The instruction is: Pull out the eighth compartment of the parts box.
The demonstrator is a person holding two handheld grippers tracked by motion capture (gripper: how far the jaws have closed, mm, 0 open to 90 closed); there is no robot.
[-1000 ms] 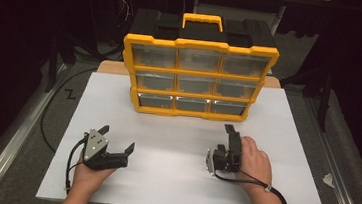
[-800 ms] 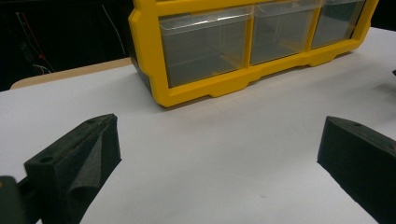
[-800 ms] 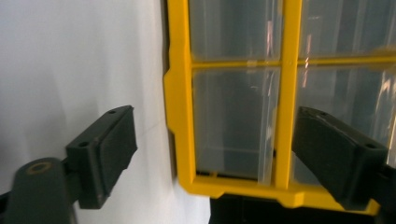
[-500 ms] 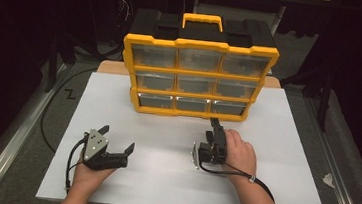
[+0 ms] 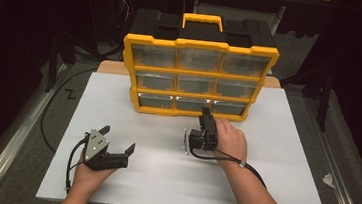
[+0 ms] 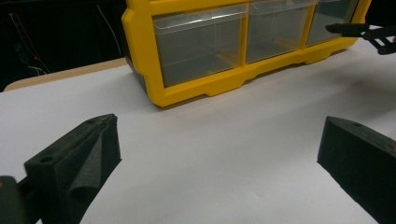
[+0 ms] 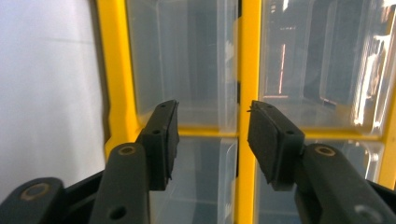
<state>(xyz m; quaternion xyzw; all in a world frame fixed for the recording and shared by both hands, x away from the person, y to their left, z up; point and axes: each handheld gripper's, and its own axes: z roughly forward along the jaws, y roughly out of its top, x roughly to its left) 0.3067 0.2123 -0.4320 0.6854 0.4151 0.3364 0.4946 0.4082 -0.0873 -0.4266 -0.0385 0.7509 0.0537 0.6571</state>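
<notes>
Right gripper up at the yellow drawer cabinet, left gripper idle in front.

High view: the right gripper (image 5: 206, 115) has moved forward to the cabinet (image 5: 198, 73)'s bottom drawer row since half a second ago; the left gripper (image 5: 117, 138) rests unmoved, well in front-left. Left gripper view: jaws spread wide, empty, the cabinet ahead on the white board (image 6: 224, 140). Right gripper view: jaws partly parted, empty, astride a yellow divider (image 7: 246, 93) between clear drawers. No readable writing.

The organizer (image 6: 243, 46) is cut off by the top edge in the left gripper view. What its clear drawers (image 5: 200, 59) hold is too blurred to tell. The right hand (image 5: 229, 139) hides much of the right tongs (image 5: 206, 115).
</notes>
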